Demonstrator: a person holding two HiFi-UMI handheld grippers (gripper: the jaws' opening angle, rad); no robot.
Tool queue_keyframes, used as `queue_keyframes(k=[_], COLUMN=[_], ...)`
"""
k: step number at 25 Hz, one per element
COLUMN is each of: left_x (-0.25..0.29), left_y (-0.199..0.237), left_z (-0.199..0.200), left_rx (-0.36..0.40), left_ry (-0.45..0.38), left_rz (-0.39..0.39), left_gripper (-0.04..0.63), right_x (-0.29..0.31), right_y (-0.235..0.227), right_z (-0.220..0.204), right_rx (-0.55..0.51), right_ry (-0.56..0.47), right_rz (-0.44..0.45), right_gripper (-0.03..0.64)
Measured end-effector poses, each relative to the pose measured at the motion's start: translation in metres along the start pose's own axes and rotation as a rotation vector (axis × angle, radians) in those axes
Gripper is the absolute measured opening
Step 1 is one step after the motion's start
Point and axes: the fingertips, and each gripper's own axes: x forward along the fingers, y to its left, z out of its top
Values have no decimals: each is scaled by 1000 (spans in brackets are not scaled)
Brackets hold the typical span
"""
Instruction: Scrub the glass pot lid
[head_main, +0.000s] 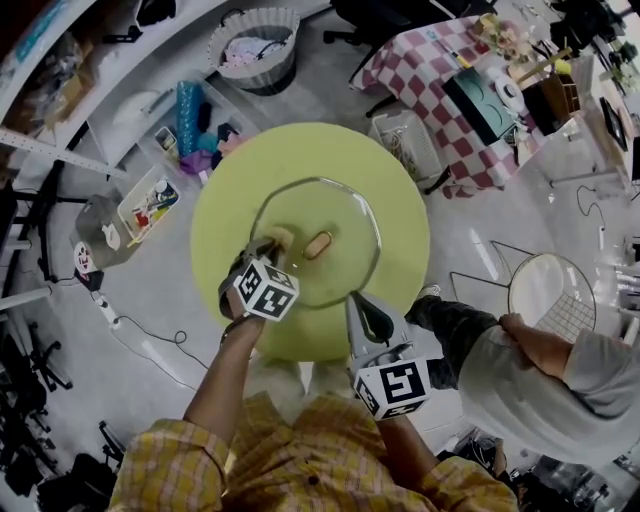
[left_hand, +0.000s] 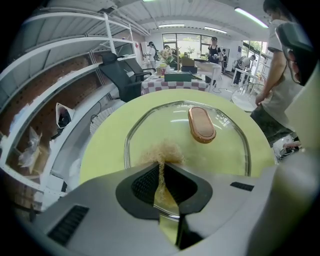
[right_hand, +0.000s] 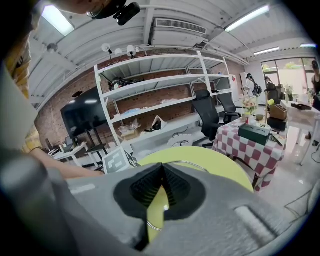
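A glass pot lid (head_main: 340, 212) with a tan handle (head_main: 318, 245) lies flat on a round yellow-green table (head_main: 300, 150). My left gripper (head_main: 270, 243) is shut on a tan fibrous scrubber (head_main: 281, 237) that rests on the lid's left part. In the left gripper view the scrubber (left_hand: 162, 151) sticks out of the shut left gripper (left_hand: 161, 167), with the handle (left_hand: 201, 124) beyond it on the lid (left_hand: 220, 150). My right gripper (head_main: 353, 299) is at the lid's near right rim. Seen in its own view, the right gripper (right_hand: 162, 172) is shut on the lid's rim (right_hand: 153, 226).
A person in grey (head_main: 540, 370) sits close to the table's right side. A checkered table (head_main: 440, 60) with items stands at the back right. A white ribbed basket (head_main: 255, 45) and bins along shelving lie at the back left. A round wire stool (head_main: 555, 295) stands right.
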Motion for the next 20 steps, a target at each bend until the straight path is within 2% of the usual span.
queue_keyframes(k=[20], left_x=[-15], left_y=[-21], left_z=[-28], left_rx=[-31], left_ry=[28], left_rz=[10], left_gripper=[34], right_x=[-13], right_y=[10], right_z=[-8], right_rx=[-9], right_ry=[10], right_rz=[34], right_gripper=[-3])
